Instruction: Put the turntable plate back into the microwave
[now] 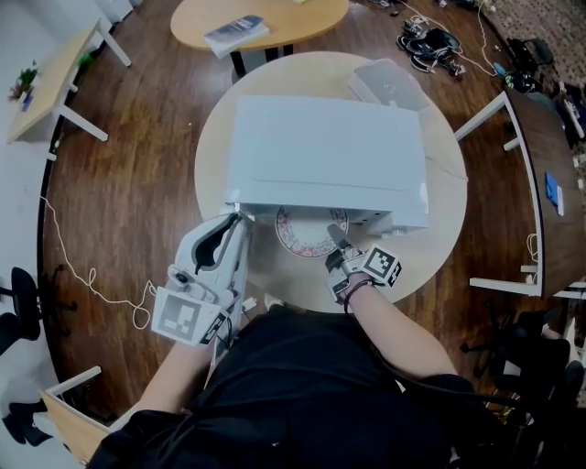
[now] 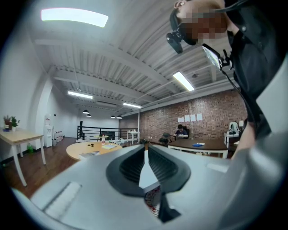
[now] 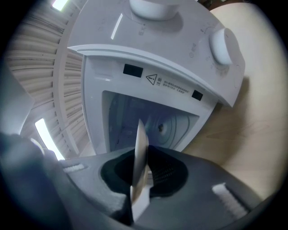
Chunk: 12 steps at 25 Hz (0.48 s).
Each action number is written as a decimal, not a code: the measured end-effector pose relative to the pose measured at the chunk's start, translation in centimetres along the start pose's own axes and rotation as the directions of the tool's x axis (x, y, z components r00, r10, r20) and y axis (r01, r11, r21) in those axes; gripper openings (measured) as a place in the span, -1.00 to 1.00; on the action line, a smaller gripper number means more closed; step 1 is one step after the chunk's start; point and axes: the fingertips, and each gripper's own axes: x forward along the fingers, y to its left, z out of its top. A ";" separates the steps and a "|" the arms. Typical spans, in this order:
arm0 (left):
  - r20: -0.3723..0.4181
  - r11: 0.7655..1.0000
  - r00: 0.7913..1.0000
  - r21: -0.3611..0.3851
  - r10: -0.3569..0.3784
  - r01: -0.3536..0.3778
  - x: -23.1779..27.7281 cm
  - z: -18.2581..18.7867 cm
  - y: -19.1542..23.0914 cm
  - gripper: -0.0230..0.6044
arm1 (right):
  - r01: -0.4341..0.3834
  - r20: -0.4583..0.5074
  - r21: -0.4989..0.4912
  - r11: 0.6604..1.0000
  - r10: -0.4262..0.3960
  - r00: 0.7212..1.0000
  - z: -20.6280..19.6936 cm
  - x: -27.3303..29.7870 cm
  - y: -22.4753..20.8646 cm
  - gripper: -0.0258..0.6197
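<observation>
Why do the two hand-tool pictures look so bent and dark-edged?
Left gripper view: a wide lens bows the ceiling beams and blackens the corners; the ceiling light strip glares white. Right gripper view: same curving on the white microwave, and the patterned round turntable plate, edge-on between the fingers, is blurred. Head view: evenly lit, mild bending.

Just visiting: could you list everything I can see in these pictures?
microwave: one, white, on the round table.
round table: one, pale wood, centre.
turntable plate: one, patterned, at the microwave's opening.
flat box: one, white, behind the microwave.
oval table: one, wood, top, book on it.
cables: black tangle, floor, upper right.
left tool: one, grey, clamped on the microwave door.
right tool: one, grey, gripping the plate's edge.
</observation>
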 end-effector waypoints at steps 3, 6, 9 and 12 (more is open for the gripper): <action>-0.004 1.000 1.000 -0.005 0.002 -0.002 0.4 -0.3 0.3 -0.83 | -0.002 0.001 0.002 1.000 0.002 1.000 0.4 0.5 -0.2 -0.82; -0.007 1.000 1.000 -0.006 0.011 -0.011 0.6 -0.4 0.8 -0.83 | -0.005 0.000 -0.004 1.000 0.005 1.000 0.6 0.9 -0.3 -0.82; -0.018 1.000 1.000 -0.009 0.014 -0.015 1.0 -0.9 1.1 -0.83 | -0.004 -0.003 -0.001 1.000 0.004 1.000 0.6 1.3 -0.3 -0.82; -0.022 1.000 1.000 -0.012 0.013 -0.013 1.5 -1.1 1.1 -0.83 | 0.007 -0.003 0.008 1.000 -0.007 1.000 0.6 1.6 -0.5 -0.82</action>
